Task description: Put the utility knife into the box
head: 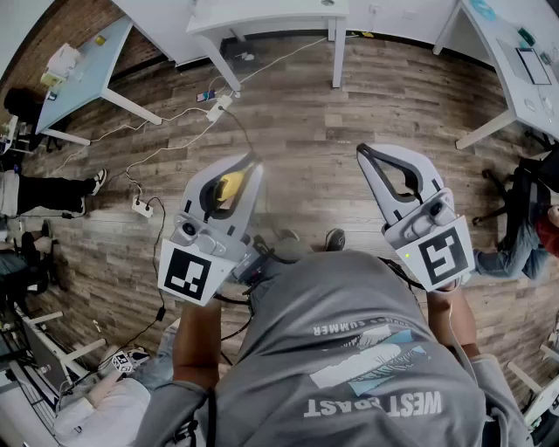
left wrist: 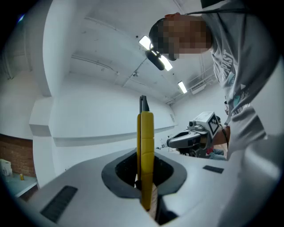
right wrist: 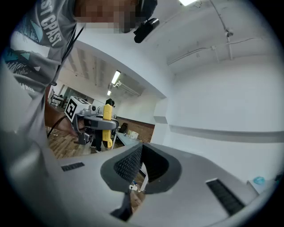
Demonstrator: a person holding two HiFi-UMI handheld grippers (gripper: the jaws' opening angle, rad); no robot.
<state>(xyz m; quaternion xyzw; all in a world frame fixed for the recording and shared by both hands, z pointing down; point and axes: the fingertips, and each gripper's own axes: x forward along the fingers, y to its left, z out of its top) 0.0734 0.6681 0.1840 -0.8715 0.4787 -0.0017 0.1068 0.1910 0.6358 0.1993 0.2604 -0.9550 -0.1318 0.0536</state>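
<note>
The yellow utility knife (left wrist: 145, 142) stands upright between the jaws of my left gripper (left wrist: 143, 153), which is shut on it; its dark tip pokes out above the jaws. From the head view the knife (head: 229, 186) shows as a yellow patch inside the left gripper (head: 251, 166), held at chest height over the floor. In the right gripper view the knife (right wrist: 107, 116) shows sideways on in the left gripper (right wrist: 113, 125). My right gripper (head: 363, 154) is held up beside it with its jaws together and nothing in them. No box is in any view.
Below me is a wooden floor (head: 297, 131) with a white power strip (head: 141, 207) and cables. White desks (head: 262, 17) stand at the back, left and right. A seated person's legs (head: 52, 188) are at the left, and another person (head: 524, 227) sits at the right.
</note>
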